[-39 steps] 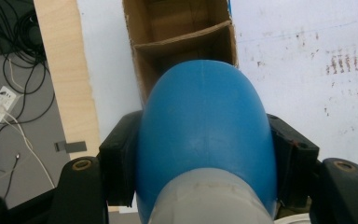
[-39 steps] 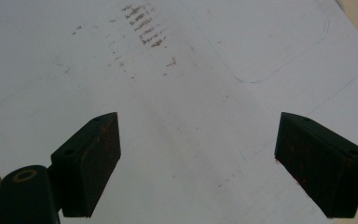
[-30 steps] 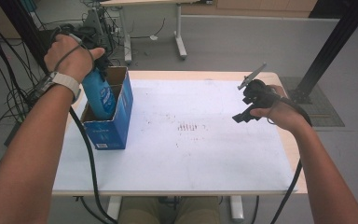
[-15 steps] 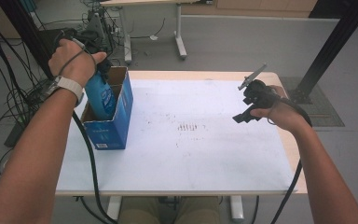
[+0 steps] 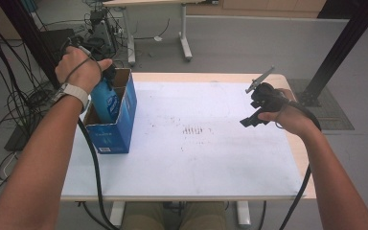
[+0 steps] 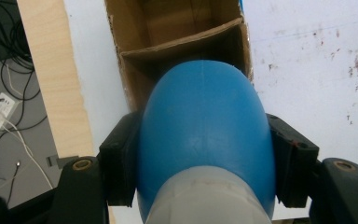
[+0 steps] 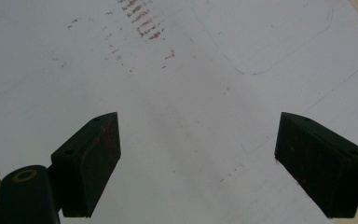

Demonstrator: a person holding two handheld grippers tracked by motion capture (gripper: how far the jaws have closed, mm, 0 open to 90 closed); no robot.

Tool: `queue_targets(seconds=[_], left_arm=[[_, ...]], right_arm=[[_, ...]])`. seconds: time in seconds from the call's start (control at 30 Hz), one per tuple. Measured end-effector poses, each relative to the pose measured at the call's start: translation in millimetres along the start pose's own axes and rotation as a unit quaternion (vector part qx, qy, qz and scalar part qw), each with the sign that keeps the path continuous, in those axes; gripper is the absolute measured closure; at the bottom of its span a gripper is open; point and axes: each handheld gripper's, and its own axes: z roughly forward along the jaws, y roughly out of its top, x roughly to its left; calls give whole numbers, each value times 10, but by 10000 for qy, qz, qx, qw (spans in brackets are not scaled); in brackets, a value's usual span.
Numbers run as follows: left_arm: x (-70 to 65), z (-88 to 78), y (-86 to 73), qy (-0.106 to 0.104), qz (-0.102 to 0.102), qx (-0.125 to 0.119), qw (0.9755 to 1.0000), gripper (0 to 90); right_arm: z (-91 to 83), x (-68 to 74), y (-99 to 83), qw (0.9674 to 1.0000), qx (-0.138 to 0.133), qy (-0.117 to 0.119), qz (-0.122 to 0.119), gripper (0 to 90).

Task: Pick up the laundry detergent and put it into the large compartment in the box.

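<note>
left gripper (image 6: 205, 186) clamping blue bottle (image 6: 205, 140), seemingly inside box (image 5: 120, 129)

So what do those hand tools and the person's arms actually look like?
Both grippers, left and right, have two blocky black jaws with brass-coloured rivets. A black cable trails from each. The right carries a grey plate. Bare forearms; a pale wristband on the left.

The bottle (image 6: 205, 135) is bright blue with a pale grey band at its near end. The box (image 5: 117, 120) is blue outside with white print and plain brown cardboard inside. The desk (image 5: 211, 143) has a white top speckled with small reddish-brown marks and faint blue pen lines, edged in light wood. Both grippers' jaws are black. The floor (image 5: 249, 43) is grey.
</note>
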Motion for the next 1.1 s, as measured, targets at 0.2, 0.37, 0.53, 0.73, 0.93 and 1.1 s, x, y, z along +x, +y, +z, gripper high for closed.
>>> queue_targets(seconds=[0.2,0.37,0.53,0.73,0.93,1.1], left_arm=[[15,110,21,-28,10,80,10000,375],[17,185,28,-41,13,96,9999,375],[-10,255,40,13,39,116,9999,375],[13,335,58,-30,39,175,9998,375],[-16,375,68,32,67,164,9998,375],[-21,404,56,34,66,119,9999,375]], right_arm=[[16,-2,0,10000,19,8,22,144],[38,-7,9,10000,45,22,18,144],[58,-16,4,10000,43,42,37,144],[73,-25,-6,10000,66,45,48,144],[94,-38,-10,9999,85,61,66,144],[104,-41,2,9999,93,69,66,144]])
